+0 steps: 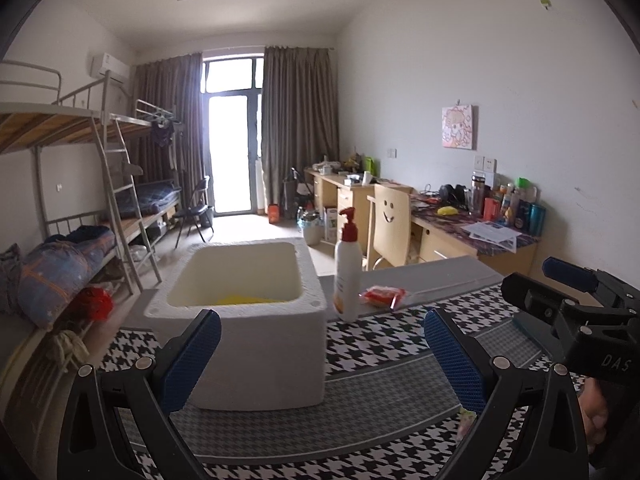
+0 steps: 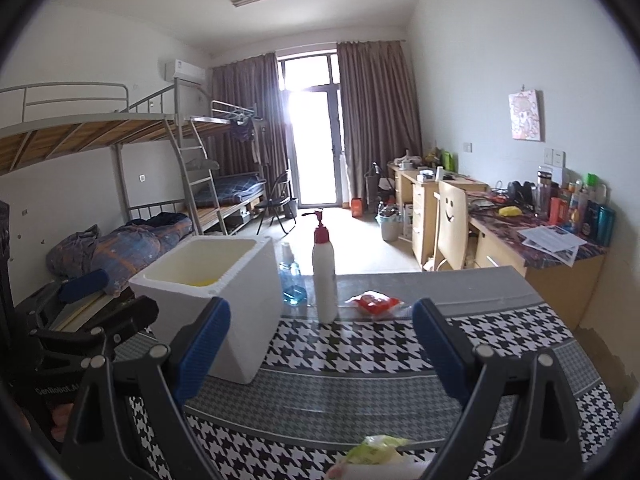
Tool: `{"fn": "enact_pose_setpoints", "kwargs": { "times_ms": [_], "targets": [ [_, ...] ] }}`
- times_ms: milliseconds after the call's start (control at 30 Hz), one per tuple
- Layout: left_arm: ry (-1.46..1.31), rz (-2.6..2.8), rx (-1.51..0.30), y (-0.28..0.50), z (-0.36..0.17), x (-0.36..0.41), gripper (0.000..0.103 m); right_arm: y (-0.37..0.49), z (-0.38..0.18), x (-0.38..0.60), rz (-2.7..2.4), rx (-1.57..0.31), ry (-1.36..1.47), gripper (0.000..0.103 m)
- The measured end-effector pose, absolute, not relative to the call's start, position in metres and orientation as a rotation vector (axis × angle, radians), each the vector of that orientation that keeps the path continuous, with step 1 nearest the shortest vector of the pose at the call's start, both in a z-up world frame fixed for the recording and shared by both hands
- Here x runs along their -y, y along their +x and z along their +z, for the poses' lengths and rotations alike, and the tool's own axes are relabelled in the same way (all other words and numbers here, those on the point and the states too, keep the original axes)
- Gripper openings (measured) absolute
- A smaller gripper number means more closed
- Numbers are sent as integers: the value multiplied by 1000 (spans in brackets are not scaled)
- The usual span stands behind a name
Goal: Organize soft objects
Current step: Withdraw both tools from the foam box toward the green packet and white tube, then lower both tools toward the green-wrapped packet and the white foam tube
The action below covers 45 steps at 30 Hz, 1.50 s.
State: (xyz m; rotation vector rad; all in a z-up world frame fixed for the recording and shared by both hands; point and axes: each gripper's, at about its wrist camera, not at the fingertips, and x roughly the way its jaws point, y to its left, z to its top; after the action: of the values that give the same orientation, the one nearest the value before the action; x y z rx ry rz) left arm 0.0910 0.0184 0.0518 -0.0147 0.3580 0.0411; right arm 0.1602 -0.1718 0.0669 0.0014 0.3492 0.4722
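Note:
A white foam box (image 1: pixel 272 352) stands on the houndstooth tablecloth (image 1: pixel 380 344), with something yellow (image 1: pixel 248 300) lying in its bottom. My left gripper (image 1: pixel 320 360) is open just in front of the box, with nothing between its blue pads. In the right wrist view my right gripper (image 2: pixel 322 348) is also open and empty, to the right of the box (image 2: pixel 240 320). A red soft packet (image 2: pixel 374 303) lies behind it at the table's far side, also seen as the red packet (image 1: pixel 382 295). A pale green and white packet (image 2: pixel 376 452) lies right under the right gripper.
A white pump bottle (image 1: pixel 347 272) with a red top stands just right of the box; a blue liquid bottle (image 2: pixel 292 284) stands behind it. Bunk beds (image 1: pixel 60 248) line the left wall, and desks with a chair (image 1: pixel 394 220) line the right.

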Motion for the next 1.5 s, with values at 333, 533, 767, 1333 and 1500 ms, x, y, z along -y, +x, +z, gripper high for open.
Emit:
{"fn": "enact_pose_setpoints", "kwargs": {
  "times_ms": [333, 533, 767, 1333, 1500],
  "targets": [
    [-11, -12, -367, 92, 45, -3, 102, 155, 57, 191, 430, -355, 22, 94],
    [-1, -51, -385, 93, 38, 11, 102, 152, 52, 202, 396, -361, 18, 94],
    [11, -87, -398, 95, 31, 25, 102, 151, 45, 218, 361, -384, 40, 94],
    [46, -167, -461, 107, 9, 54, 102, 147, 27, 250, 287, -431, 57, 94],
    [49, -183, -481, 111, 3, 61, 102, 146, 20, 254, 279, -449, 49, 94]
  ]
}}
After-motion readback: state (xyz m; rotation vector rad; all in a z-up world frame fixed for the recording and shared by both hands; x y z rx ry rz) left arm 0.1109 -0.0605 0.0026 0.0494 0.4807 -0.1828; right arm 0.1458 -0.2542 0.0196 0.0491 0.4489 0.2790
